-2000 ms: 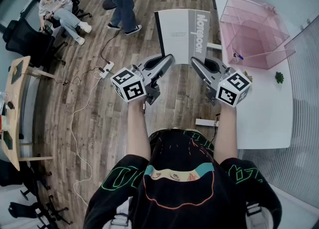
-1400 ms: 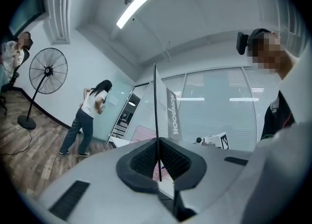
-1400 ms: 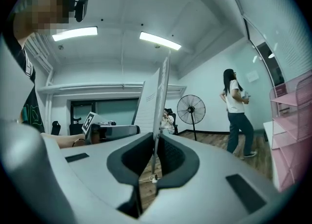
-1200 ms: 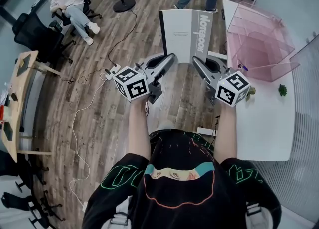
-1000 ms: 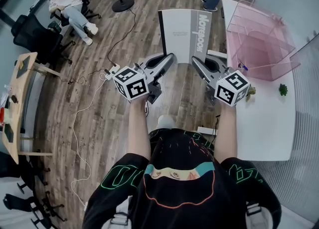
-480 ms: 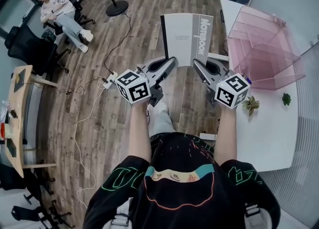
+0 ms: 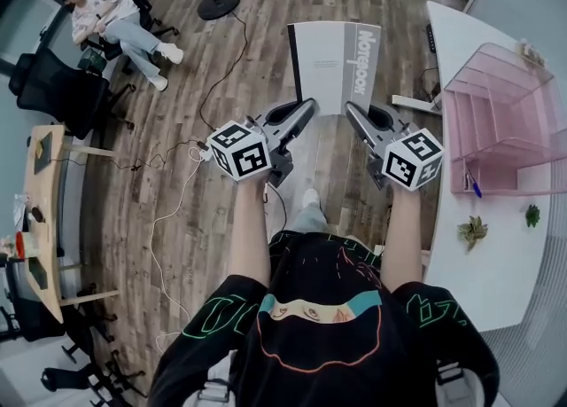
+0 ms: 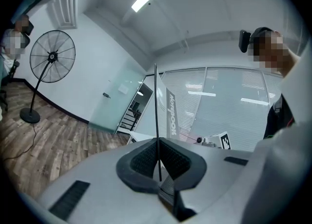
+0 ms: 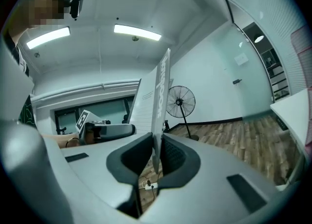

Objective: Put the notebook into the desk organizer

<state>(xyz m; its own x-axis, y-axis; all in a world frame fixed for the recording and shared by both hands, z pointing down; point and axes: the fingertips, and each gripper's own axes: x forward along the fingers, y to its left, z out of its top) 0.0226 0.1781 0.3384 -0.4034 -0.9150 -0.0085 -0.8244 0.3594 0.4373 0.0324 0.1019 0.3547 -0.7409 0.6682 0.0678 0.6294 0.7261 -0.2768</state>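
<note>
Holding the notebook (image 7: 335, 64) upright at top centre of the head view, pinched at its two lower corners: left gripper (image 7: 304, 111) clamped on the dark-edged side, right gripper (image 7: 353, 113) clamped on the side with the printed title. Confirmed in both gripper views, with the edge rising straight up from between tightly closed pads, thin and dark at the left, thicker and pale at the right. Likely gripped two-handed and kept vertical to stop the cover flopping and to let it drop edge-first into a slot. Not in the desk organizer (image 7: 505, 130) yet; hanging over bare wooden floor (image 7: 257, 59), well apart from that pink box at the right edge of the frame on the white desk (image 7: 496, 263). Needing a carry to the right, judging by that gap. Worth watching: a blue pen (image 7: 475, 186) already lying at the near end of the organizer, a small plant (image 7: 472, 230) just below it and another green bit (image 7: 532, 215) near the right border, all close to a likely approach path. Elsewhere, nothing blocking: fan base (image 7: 217, 2) at top, a cable (image 7: 168, 210) snaking across the floor lower left, a seated person (image 7: 106, 19) and office chairs (image 7: 58, 86) upper left, a wooden table (image 7: 44, 210) along the left edge.
</note>
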